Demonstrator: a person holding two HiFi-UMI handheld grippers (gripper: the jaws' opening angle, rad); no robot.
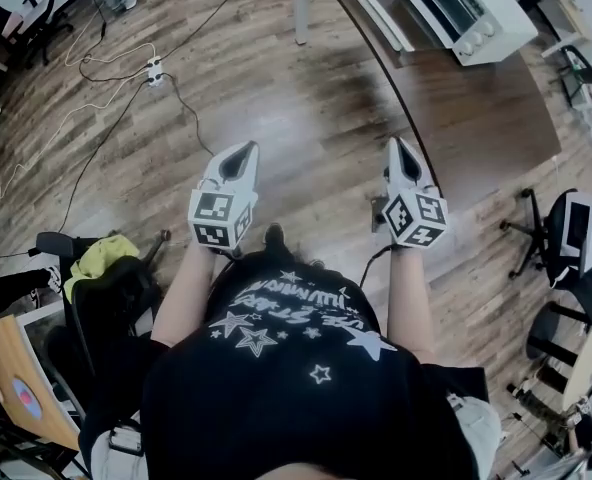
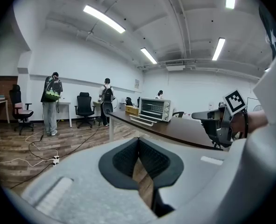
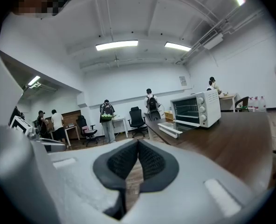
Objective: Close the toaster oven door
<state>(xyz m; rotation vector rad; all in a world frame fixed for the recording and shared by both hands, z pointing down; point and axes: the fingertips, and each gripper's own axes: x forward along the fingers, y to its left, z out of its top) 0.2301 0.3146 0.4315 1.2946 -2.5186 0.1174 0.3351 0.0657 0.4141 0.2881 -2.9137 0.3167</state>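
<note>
The white toaster oven [image 1: 466, 8] stands at the far end of a dark brown table [image 1: 476, 118]. Its glass door [image 1: 381, 13] hangs open, lying flat toward the table's left edge. I hold both grippers over the wooden floor, well short of the oven. The left gripper [image 1: 246, 151] is shut and empty, to the left of the table. The right gripper [image 1: 398, 146] is shut and empty at the table's near edge. In the left gripper view the oven [image 2: 155, 109] and its lowered door [image 2: 144, 120] show ahead. They show as oven [image 3: 196, 108] and door [image 3: 170, 129] in the right gripper view.
Cables and a power strip [image 1: 154, 70] lie on the floor to the left. A black chair with a yellow-green cloth [image 1: 101, 258] stands near my left side. Office chairs [image 1: 561, 233] stand right of the table. Several people [image 3: 106, 120] stand by desks at the far wall.
</note>
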